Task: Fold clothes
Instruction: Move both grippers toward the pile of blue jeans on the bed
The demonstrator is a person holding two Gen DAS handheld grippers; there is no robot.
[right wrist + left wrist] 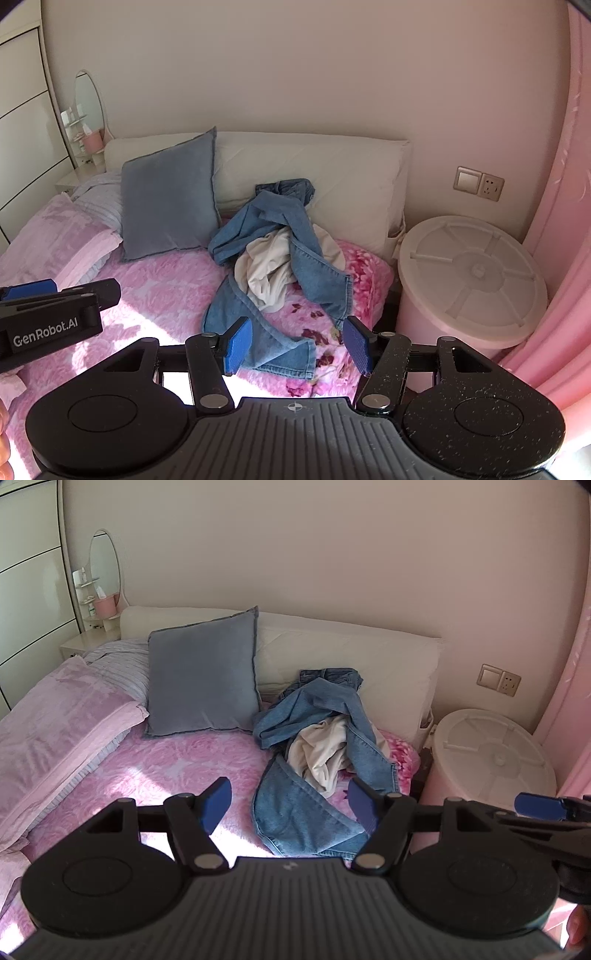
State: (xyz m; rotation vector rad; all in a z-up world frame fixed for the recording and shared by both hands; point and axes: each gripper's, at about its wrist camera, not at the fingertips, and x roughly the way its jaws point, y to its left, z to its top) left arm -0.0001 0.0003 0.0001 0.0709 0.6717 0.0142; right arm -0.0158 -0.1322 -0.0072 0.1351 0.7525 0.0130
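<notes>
Jeans (314, 716) lie crumpled on the pink bedspread (177, 768) at the head of the bed, against the white headboard cushion (369, 657). A white garment (325, 749) sits bundled within the denim; its type and full outline are hidden by the folds. Whether the denim is one item or several cannot be determined. The left gripper (290, 805) is held above the bedspread, jaws spread, holding nothing. The right gripper (297, 345) is likewise spread and empty. A lidded white bin (472, 280) stands beside the bed; its contents are concealed.
</notes>
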